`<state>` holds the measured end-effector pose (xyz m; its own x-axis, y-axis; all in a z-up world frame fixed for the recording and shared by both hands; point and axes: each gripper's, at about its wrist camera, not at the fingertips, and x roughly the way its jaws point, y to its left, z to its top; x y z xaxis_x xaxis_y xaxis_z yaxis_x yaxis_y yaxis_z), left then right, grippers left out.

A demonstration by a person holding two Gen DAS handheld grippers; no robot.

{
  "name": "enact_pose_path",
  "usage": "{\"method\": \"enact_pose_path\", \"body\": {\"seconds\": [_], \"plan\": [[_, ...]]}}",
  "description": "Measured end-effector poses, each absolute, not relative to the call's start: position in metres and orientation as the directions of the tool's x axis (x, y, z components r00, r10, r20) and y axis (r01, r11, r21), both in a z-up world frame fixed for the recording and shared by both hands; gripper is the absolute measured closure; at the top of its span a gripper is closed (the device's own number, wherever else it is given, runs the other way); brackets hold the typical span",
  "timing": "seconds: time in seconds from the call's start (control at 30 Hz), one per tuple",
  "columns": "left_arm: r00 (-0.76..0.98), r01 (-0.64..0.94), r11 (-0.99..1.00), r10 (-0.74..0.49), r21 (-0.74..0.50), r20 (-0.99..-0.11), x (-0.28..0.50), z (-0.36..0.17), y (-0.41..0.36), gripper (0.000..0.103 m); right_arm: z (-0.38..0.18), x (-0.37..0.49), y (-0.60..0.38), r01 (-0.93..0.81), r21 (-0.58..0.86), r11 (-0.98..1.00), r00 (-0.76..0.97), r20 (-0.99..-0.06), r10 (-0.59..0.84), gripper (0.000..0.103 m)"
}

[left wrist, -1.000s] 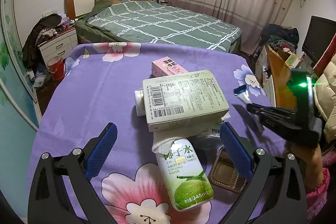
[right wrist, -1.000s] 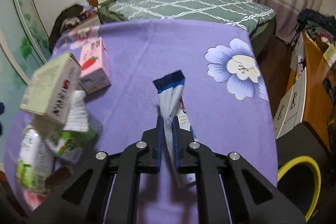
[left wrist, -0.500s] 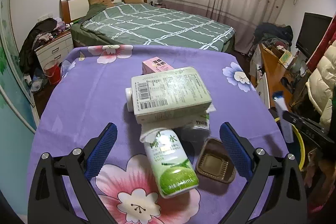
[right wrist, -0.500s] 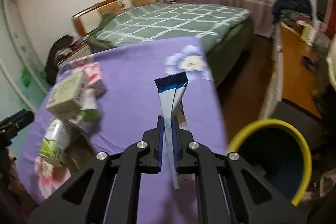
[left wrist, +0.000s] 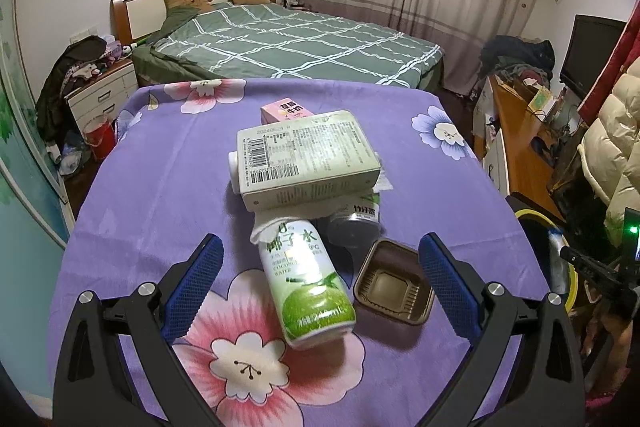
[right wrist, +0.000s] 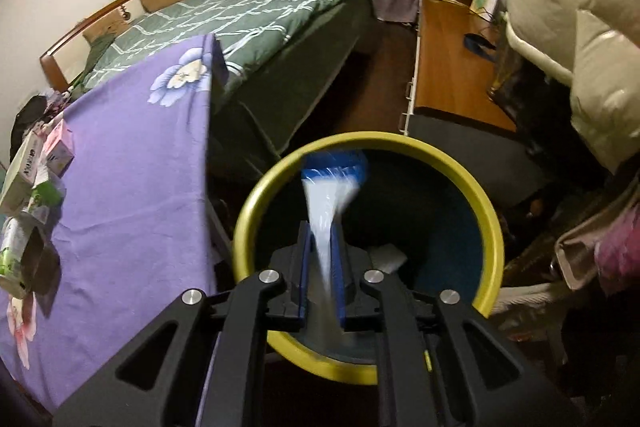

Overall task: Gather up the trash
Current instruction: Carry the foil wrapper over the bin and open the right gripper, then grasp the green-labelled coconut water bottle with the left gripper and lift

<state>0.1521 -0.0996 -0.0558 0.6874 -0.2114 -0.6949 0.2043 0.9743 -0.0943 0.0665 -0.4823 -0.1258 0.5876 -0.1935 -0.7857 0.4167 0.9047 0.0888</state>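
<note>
Left wrist view first: my left gripper hangs wide open over the purple tablecloth, holding nothing, with the coconut water can lying between its fingers at about 12 o'clock. Just right of the can, at 1 o'clock, sits the brown plastic tray, and behind both the big carton is stacked on the rest of the pile. None of that has budged over the last second.

What changed is on the right. A second ago my right gripper was over the table; now it has swung off the edge and sits right above the yellow-rimmed bin, clamped on the blue-and-white wrapper. The wrapper sticks up toward 12 o'clock, blurry, its top inside the rim's outline.

So I reckon this piece is basically delivered: let go and it should drop in. Plenty of trash left on the table though, so we're early on.
</note>
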Motion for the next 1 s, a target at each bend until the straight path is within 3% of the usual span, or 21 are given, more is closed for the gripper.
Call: {"method": "enact_pose_path", "body": {"seconds": [0.57,0.73,1.0], "plan": [[0.639,0.135,0.989,-0.128,-0.054,-0.758,0.136,-0.103,-0.096,0.007,-0.101,0.060,-0.459,0.354,0.126,0.927,0.668,-0.727,-0.157,0.090],[0.617,0.146,0.989,-0.116,-0.031,-0.778,0.142,-0.117,-0.102,0.023,-0.100,0.063,-0.457,0.336,0.145,0.931,0.680,-0.721,-0.133,0.090],[0.613,0.138,0.990,-0.114,-0.035,-0.782,0.153,-0.130,-0.103,0.031,-0.103,0.064,-0.456,0.325,0.165,0.931,0.685,-0.720,-0.112,0.090]]}}
